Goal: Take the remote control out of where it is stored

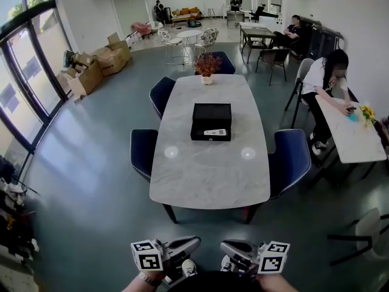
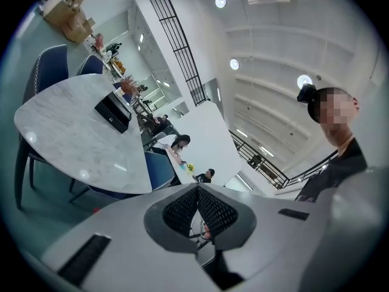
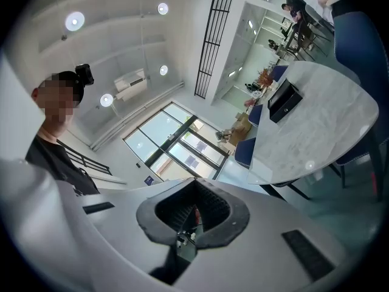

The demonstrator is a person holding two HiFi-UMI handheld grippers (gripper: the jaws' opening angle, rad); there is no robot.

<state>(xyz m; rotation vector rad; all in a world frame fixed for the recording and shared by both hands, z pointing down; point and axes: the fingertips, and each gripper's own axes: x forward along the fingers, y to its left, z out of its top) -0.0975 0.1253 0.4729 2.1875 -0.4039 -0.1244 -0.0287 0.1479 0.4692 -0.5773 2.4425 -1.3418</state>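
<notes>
The slim white remote control [image 1: 214, 132] lies in the open black rectangular box [image 1: 211, 113], well apart from the left gripper [image 1: 193, 243] and right gripper [image 1: 226, 246], so their fingers are closed, empty.

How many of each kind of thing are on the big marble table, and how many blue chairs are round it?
Black box: 1
Remote control: 1
Potted plant: 1
Blue chairs: 4
Total: 7

Remote control [image 1: 214, 132] buttons too small
</notes>
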